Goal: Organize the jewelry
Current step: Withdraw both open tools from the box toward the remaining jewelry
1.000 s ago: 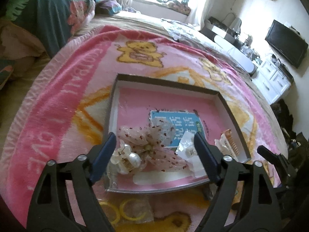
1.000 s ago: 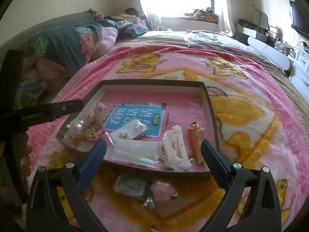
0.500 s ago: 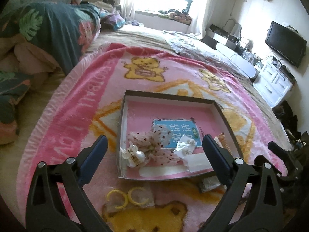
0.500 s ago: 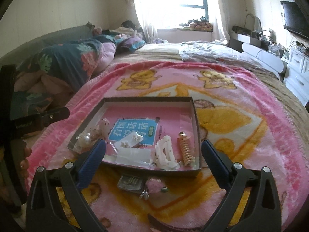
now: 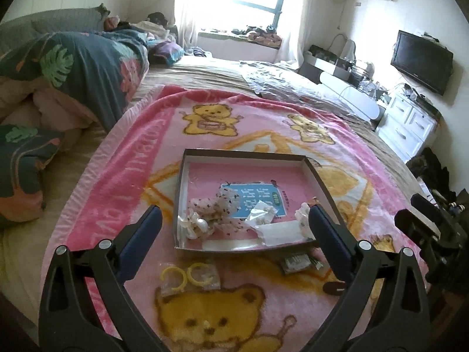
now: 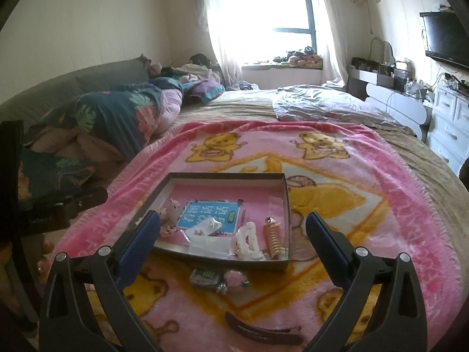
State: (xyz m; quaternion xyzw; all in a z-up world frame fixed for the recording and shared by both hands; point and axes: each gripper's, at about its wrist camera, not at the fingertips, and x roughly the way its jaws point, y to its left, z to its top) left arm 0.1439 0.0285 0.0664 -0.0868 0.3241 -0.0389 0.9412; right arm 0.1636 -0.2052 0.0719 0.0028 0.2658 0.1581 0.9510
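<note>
A shallow dark-rimmed box [image 5: 179, 193] with a pink floor lies on the pink bear blanket; it also shows in the right wrist view [image 6: 285, 193]. Inside lie a dotted fabric bow with pearls [image 5: 211, 214], small plastic bags [image 5: 278, 230], a white claw clip [image 6: 247, 242] and a gold spiral clip [image 6: 274, 237]. Outside, in front of the box, lie yellow rings in a bag [image 5: 190, 277], a small packet [image 6: 205, 275], a pink pompom charm [image 6: 234, 280] and a dark hair clip [image 6: 263, 330]. My left gripper [image 5: 234, 234] and right gripper [image 6: 233, 234] are both open, empty, held above the blanket short of the box.
The pink blanket [image 5: 123, 176] covers a bed. Dark floral bedding [image 5: 88, 67] is piled at the left. A white dresser [image 5: 410, 126] and a TV [image 5: 422, 58] stand at the right. The window [image 6: 263, 8] is at the back.
Both grippers have pulled back and up from the box, so it looks smaller and farther. The loose items in front of the box have come into view. Both stay open.
</note>
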